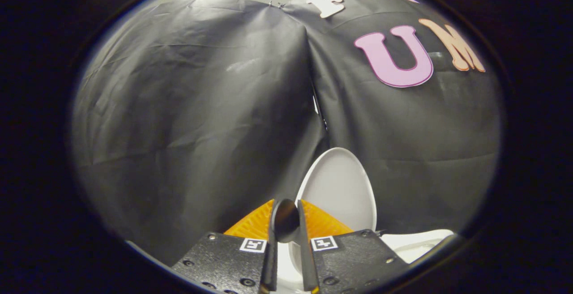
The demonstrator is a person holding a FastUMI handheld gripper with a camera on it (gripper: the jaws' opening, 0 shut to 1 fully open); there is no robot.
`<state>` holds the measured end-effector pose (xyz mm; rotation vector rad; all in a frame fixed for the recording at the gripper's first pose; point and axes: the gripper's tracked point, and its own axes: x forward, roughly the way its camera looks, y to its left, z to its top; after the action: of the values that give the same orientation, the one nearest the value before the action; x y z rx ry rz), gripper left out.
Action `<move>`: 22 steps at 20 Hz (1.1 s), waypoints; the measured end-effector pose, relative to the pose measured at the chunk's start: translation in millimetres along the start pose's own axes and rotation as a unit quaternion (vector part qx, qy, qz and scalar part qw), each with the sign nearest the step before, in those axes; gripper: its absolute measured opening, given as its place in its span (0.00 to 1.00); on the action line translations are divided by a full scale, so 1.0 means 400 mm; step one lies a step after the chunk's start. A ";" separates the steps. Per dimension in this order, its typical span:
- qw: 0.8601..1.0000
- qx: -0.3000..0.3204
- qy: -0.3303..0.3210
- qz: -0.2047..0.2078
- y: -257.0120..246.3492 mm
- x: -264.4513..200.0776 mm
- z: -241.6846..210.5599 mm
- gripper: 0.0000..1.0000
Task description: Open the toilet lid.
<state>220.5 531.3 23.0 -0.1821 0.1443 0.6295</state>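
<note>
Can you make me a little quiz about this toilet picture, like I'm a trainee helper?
1. True or false: the toilet lid lies flat and closed.
2. Where is the lid? A: squeezed between the gripper fingers. B: beyond the fingers, standing raised. C: on the floor.
3. Fill in: behind the lid hangs a black ____.
Key: 1 false, it stands up. 2 B; the fingers sit close together, with the lid beyond them. 3 cloth.

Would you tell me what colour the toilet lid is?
White, seen best in the gripper view: toilet lid.
</note>
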 end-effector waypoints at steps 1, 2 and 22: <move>1.000 -0.001 -0.007 -0.003 -0.004 -0.005 0.004 0.27; 1.000 0.000 -0.007 0.000 -0.008 -0.010 0.001 0.33; 0.937 -0.017 -0.163 -0.308 -0.663 -0.771 0.188 0.78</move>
<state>138.0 160.8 187.7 -0.1429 -0.2423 0.0297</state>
